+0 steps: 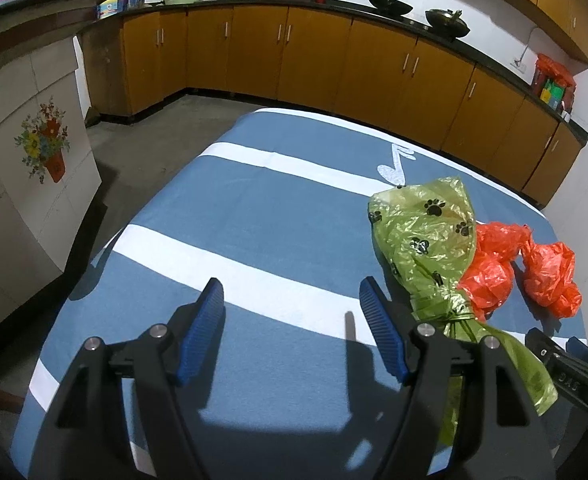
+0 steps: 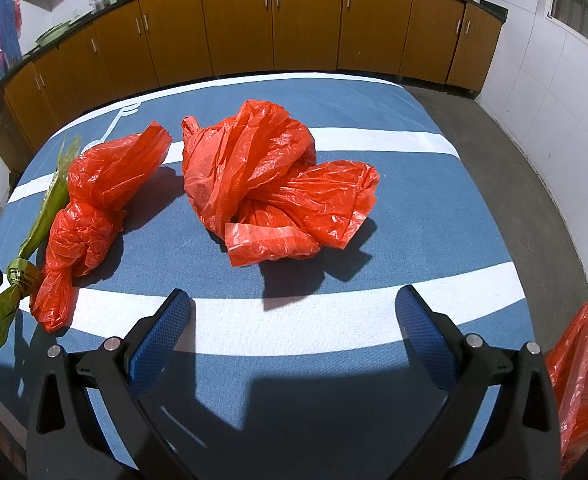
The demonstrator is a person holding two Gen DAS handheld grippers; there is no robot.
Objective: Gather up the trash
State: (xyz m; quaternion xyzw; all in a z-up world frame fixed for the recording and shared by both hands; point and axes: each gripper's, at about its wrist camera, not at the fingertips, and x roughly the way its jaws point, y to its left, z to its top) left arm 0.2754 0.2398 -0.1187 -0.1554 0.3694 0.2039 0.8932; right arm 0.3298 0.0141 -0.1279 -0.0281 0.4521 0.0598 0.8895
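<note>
Nearest in the left wrist view, the left gripper (image 1: pixel 292 312) stands partly open above the blue, white-striped cloth (image 1: pixel 254 224), its blue pads apart with only bare cloth between them. It holds nothing. Just to its right lies a green bag (image 1: pixel 426 236) printed with black paw marks, knotted near the gripper's right finger, its tail running on toward the lower right edge. The black body of the other tool (image 1: pixel 570 368) shows at the right edge.

In the right wrist view, the right gripper (image 2: pixel 294 308) is spread wide over a white stripe, empty, its jaws clear of everything. Ahead of it, near the middle of the cloth, sits a loose crumpled red bag (image 2: pixel 270 184). To the left of that, apart from it, lies a knotted red bag (image 2: pixel 90 208), and the green bag rests against its left side. A further piece of red plastic (image 2: pixel 586 364) shows at the right edge, beyond the table's corner; what it belongs to I cannot tell.

Beyond the table, grey floor (image 2: pixel 494 128) runs to a row of brown cabinets (image 2: pixel 270 24) under a dark counter (image 1: pixel 374 6) with pans and jars.
</note>
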